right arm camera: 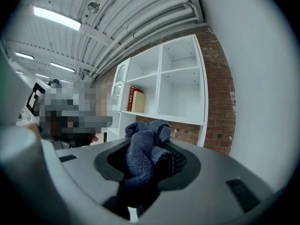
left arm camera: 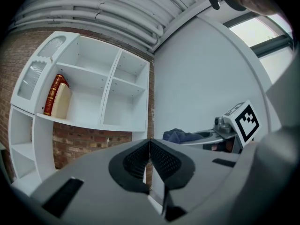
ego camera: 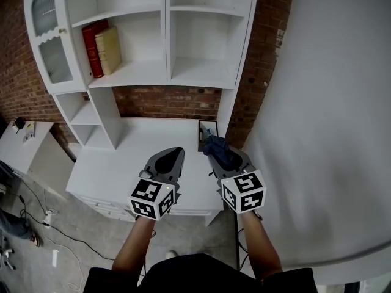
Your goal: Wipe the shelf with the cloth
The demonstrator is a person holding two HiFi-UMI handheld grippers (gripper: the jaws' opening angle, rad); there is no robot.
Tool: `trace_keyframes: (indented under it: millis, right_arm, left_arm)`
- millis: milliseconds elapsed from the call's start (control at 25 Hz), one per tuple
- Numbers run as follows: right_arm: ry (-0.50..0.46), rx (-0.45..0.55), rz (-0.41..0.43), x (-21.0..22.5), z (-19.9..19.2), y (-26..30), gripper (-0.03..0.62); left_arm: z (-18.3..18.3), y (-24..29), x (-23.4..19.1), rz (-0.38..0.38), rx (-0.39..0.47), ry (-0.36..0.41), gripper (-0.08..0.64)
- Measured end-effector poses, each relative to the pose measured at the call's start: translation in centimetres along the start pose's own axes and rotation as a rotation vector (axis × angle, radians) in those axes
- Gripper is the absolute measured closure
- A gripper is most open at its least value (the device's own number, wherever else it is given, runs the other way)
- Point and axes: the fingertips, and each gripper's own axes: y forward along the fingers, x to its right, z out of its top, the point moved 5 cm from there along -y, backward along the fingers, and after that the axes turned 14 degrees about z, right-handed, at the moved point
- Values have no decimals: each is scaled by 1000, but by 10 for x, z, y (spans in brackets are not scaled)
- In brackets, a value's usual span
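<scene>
A white shelf unit [ego camera: 165, 75] stands against a brick wall, above a white desk top [ego camera: 146, 145]. My right gripper [ego camera: 215, 146] is shut on a bunched dark blue cloth [ego camera: 221, 151], which sticks out between its jaws in the right gripper view as the cloth [right arm camera: 145, 149]. It hovers over the desk's right end, below the shelves [right arm camera: 180, 95]. My left gripper [ego camera: 176, 154] is shut and holds nothing; its jaws meet in the left gripper view [left arm camera: 150, 146], where the cloth [left arm camera: 182, 136] shows on the right.
Two books, one red [ego camera: 91, 47] and one tan [ego camera: 110, 49], stand in the left shelf bay. A glass-fronted door [ego camera: 50, 38] hangs at the far left. A dark framed object [ego camera: 206, 133] lies at the desk's right end. A grey wall [ego camera: 330, 115] runs along the right.
</scene>
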Motion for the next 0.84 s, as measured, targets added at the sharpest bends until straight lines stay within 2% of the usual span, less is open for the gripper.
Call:
trace_keyframes:
  millis: [440,640,840]
  right_arm:
    - [14,14,18,-1,-1,6,423]
    - [16,7,21,-2,-4,8,423]
    - [23,16,14,0,-2,8,423]
  left_arm:
    - [-2,5,-6,10,-3,-6,543]
    - [-1,5,-5,-15,-4,-60,543]
    - [-4,6,-7,-6,-14,-57,543]
